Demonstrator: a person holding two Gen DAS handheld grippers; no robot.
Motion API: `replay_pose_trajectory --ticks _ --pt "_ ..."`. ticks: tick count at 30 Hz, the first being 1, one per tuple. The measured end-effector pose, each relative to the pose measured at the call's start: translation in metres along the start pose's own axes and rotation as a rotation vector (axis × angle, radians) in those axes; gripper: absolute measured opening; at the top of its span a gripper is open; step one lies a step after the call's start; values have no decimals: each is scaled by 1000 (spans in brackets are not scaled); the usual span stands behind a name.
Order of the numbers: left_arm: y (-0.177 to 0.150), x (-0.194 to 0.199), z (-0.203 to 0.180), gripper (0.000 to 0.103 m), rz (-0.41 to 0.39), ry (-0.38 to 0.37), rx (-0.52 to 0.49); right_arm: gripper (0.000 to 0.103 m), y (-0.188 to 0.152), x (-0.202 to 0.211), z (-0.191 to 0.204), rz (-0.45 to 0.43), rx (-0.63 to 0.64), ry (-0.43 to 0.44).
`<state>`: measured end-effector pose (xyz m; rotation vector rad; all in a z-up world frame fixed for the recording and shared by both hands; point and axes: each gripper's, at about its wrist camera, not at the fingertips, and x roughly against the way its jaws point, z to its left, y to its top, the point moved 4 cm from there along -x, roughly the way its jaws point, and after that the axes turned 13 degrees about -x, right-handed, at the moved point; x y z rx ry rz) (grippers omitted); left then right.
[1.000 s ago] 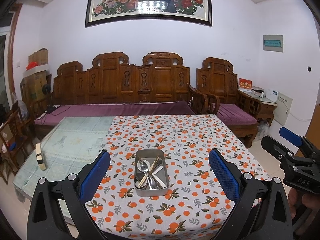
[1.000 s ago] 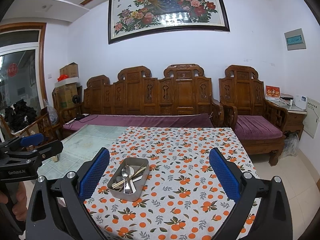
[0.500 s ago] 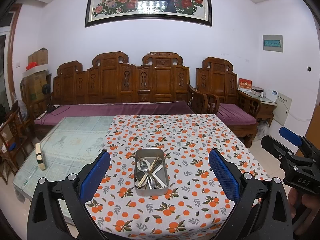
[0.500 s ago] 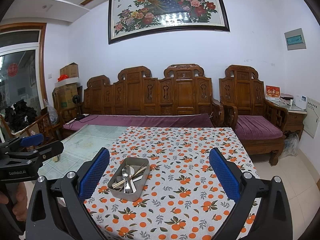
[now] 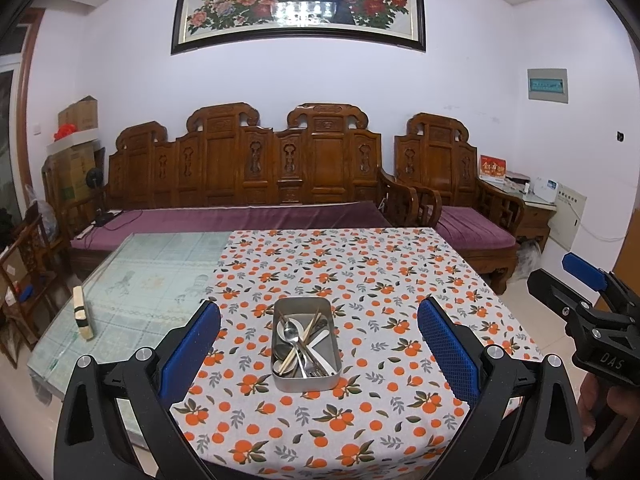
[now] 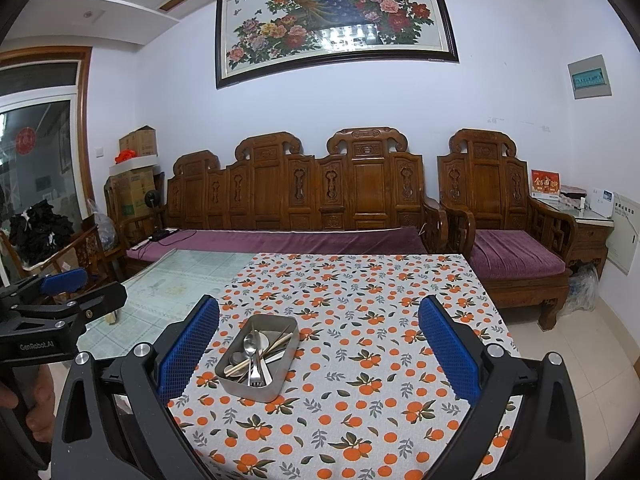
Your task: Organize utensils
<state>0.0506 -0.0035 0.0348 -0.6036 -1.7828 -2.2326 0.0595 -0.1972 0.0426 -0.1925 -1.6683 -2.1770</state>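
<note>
Left wrist view: one metal tray point(image 5: 306, 381), utensils inside uncountable; left gripper point(image 5: 319, 340), right gripper point(image 6: 319, 340) both apart.

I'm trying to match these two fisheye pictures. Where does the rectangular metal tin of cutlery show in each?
Left wrist view: rectangular metal tin sits just below centre, midway between the blue fingers.
Right wrist view: tin lies lower left of centre, near the left finger.
Shared landmark: the orange-print tablecloth under it.

Both wrists facing table point(image 5: 400, 272) (shared)
</note>
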Motion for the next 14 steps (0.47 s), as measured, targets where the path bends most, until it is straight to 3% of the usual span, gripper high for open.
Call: replay_pose_trajectory --ticks 14 --pt "-2 -2 0 95 1 3 1 100 0 0 0 -2 -1 -1"
